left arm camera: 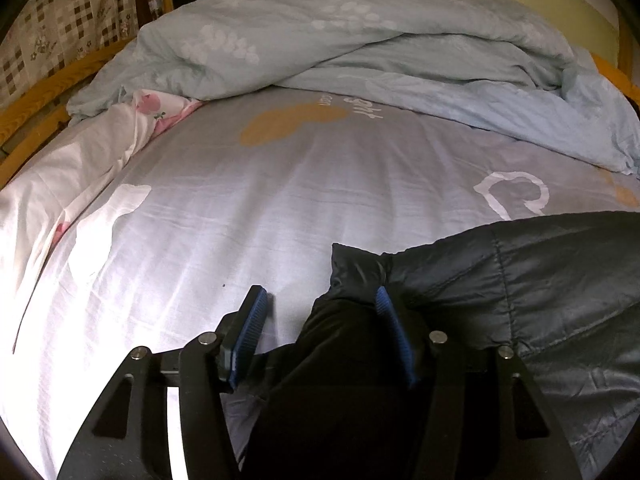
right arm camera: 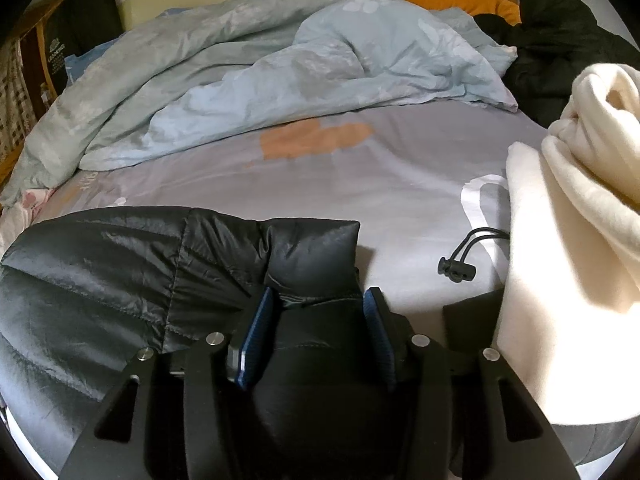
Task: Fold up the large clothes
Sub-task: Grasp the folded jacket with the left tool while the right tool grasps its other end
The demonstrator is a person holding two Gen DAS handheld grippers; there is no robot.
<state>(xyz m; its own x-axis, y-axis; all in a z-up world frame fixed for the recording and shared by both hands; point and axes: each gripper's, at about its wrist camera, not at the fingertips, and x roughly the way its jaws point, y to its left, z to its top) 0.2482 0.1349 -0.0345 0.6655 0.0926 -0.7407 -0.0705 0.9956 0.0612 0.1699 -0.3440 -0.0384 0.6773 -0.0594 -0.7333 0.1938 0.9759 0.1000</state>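
- Dark puffer jacket [left arm camera: 520,280] lies on the near part of the bed: shiny, thin quilted shell, stitched seams, crinkled and puffy. It fills the near right of the left wrist view and the near left of the right wrist view [right arm camera: 100,280].
- Bed sheet [left arm camera: 280,208] is pale grey-lilac cotton, lightly creased, printed with an ochre blob and white outline shapes. White lettering near the blob reads partly "ght", seen sideways; the rest I cannot read.
- Light blue duvet [left arm camera: 360,40] is bunched along the far side, soft and rumpled, with white leaf-like prints. A pink-and-white floral cloth [left arm camera: 152,112] pokes out at far left.
- Cream fleece blanket [right arm camera: 580,200], thick and fuzzy, sits rolled and draped at the right. A black drawcord with toggle [right arm camera: 456,268] lies on the sheet just beside it.
- Another dark garment [right arm camera: 560,52] is heaped at far right, beside an orange cushion [right arm camera: 460,0].
- My left gripper [left arm camera: 322,300]: ribbed blue pads, black frame. Jaws stand apart; the left pad rests clear on bare sheet, the right pad touches a jacket corner that sits between them. Not clamped.
- My right gripper [right arm camera: 318,300]: jaws part-way apart around a puffy jacket corner that fills the gap and rises past the tips. Whether the pads press it, I cannot tell.
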